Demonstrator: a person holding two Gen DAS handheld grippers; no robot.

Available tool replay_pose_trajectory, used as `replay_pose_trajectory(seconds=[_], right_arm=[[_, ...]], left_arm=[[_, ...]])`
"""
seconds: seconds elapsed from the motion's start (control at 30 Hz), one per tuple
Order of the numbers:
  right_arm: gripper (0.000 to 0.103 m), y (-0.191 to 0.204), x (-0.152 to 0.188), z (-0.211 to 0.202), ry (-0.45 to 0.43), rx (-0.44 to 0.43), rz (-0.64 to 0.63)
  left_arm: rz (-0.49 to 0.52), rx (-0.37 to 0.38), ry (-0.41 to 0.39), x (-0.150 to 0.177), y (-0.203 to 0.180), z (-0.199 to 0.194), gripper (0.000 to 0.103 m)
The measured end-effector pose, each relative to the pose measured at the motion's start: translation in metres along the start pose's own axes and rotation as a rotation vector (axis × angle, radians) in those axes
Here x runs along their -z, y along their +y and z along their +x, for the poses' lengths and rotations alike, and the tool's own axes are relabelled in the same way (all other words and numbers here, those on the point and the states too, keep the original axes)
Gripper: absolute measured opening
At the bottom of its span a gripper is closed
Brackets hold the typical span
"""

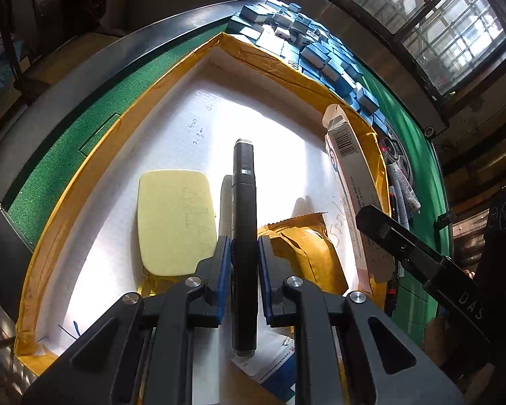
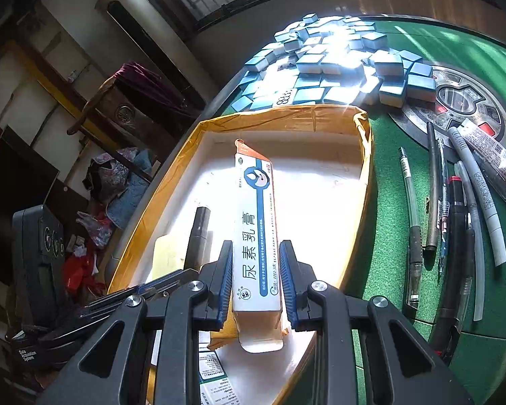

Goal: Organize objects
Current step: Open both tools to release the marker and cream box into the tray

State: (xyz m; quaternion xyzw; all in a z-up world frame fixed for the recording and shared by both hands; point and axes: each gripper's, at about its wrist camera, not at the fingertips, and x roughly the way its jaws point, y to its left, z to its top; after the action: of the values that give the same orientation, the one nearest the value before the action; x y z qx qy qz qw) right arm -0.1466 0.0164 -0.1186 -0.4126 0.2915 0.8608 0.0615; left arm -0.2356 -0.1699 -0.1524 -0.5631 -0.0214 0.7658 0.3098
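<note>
Your left claw [image 1: 242, 260] grips a stiff black marker [image 1: 243, 222] mid-barrel, center frame; your right claw [image 2: 255, 276] pinches a light, crushable ointment carton [image 2: 256, 233].

— What sort of place is this?
— A lived-in home's games room. A green-felt mahjong table [image 2: 404, 253] carries a heap of blue-backed mahjong tiles [image 2: 324, 64] and a round control panel [image 2: 462, 101].
— And around it?
— A barred window [image 1: 448, 30], a carved wooden chair [image 2: 124, 108] draped with dark red cloth, and bundled clothes [image 2: 118, 182] on the floor.
</note>
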Motion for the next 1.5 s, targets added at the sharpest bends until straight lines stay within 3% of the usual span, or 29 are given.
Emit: replay_pose_trajectory(seconds=[0.5, 0.77, 0.9, 1.07, 1.17, 1.23, 1.3, 1.5], right_arm=[[0.024, 0.004, -0.001, 0.022, 0.021, 0.089, -0.039], [0.024, 0.021, 0.000, 0.034, 0.021, 0.282, -0.143], [0.025, 0.024, 0.001, 0.036, 0.016, 0.313, -0.159], [0.029, 0.021, 0.001, 0.030, 0.002, 0.263, -0.138], [0.034, 0.020, 0.004, 0.022, -0.018, 0.217, -0.120], [0.035, 0.021, 0.007, 0.012, -0.039, 0.171, -0.118], [0.038, 0.022, 0.013, -0.003, -0.073, 0.138, -0.136], [0.049, 0.008, 0.031, -0.046, -0.155, 0.046, -0.122]], left_arm=[[-0.006, 0.006, 0.018, 0.002, 0.004, 0.003, 0.014], [0.003, -0.018, 0.009, 0.003, 0.002, 0.002, 0.014], [-0.004, -0.026, 0.011, 0.004, 0.004, 0.002, 0.014], [-0.011, -0.032, 0.004, 0.006, 0.003, -0.001, 0.015], [-0.011, -0.014, -0.006, 0.008, 0.001, -0.006, 0.028], [-0.007, -0.009, -0.026, 0.009, -0.003, -0.012, 0.047], [0.010, -0.019, -0.063, 0.011, -0.009, -0.020, 0.053], [0.056, -0.024, -0.116, 0.019, -0.029, -0.036, 0.056]])
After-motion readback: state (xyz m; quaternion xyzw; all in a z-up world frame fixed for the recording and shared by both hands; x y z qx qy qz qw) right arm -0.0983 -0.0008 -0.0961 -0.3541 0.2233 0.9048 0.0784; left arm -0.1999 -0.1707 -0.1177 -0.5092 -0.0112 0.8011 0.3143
